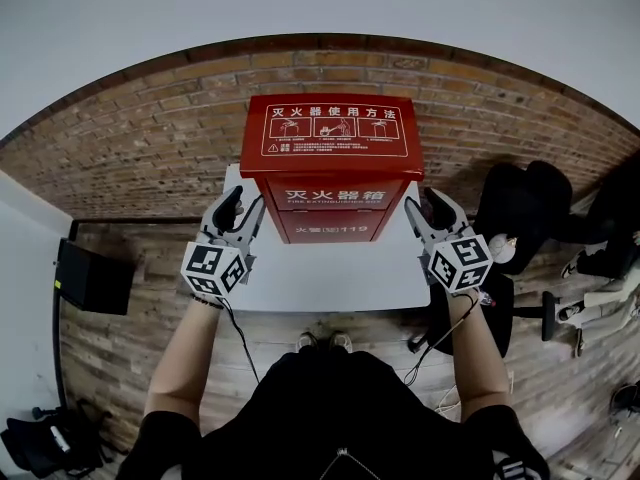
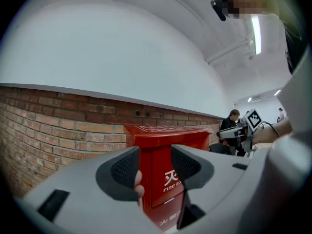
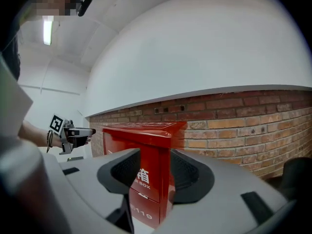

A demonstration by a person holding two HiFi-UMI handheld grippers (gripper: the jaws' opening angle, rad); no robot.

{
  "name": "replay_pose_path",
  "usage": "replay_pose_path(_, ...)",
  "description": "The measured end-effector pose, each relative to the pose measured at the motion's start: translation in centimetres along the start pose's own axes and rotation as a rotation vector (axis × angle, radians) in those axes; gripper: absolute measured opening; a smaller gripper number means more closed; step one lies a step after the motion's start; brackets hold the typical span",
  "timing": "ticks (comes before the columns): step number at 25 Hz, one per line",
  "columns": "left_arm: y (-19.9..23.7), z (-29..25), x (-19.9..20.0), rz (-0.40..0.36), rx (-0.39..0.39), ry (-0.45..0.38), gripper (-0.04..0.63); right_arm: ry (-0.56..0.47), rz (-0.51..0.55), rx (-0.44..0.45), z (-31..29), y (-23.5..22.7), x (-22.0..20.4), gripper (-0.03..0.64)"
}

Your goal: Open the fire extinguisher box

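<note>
Red metal fire extinguisher box (image 1: 330, 168)
Left gripper (image 1: 243, 206) and right gripper (image 1: 424, 208) sit beside it (one each side), jaws apart, gripping nothing.

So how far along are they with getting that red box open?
Nothing looks done yet: the lid of the red fire extinguisher box lies flat and shut, on the white table. In hand: the left gripper and right gripper flank the box's front corners, jaws apart, gripping nothing. Left to do: take hold and open it, probably by the lid.
</note>
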State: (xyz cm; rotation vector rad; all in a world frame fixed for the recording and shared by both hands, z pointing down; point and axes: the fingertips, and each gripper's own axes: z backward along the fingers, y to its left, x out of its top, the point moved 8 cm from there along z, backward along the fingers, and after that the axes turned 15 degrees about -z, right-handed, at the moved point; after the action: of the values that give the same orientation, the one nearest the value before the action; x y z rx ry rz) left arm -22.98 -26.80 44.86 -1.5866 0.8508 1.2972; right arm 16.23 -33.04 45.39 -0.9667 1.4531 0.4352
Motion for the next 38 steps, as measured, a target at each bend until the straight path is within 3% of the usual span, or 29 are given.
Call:
replay_pose_path(11, 2.9, -3.3, -0.7, 0.009, -0.099, -0.038, 0.311, -0.014, 0.006, 0.096, -3.1, -1.8, 2.0, 0.229)
replay_pose_path(20, 3.3, -4.3, -0.4, -0.006, -0.113, -0.062, 0.314, -0.025, -0.02, 0.115, -3.8, -2.0, 2.3, 0.227)
replay_pose_path(30, 3.4, -4.0, 1.6, -0.051, -0.116, -0.053, 0.313, -0.024, -0.013, 0.118, -3.2, -1.5, 4.0, 0.227)
replay_pose_path(38, 5.2, -5.1, 5.9, -0.156, -0.111, -0.106, 0.313, -0.082, 0.064, 0.15, -3.8, -0.7, 9.0, 0.229)
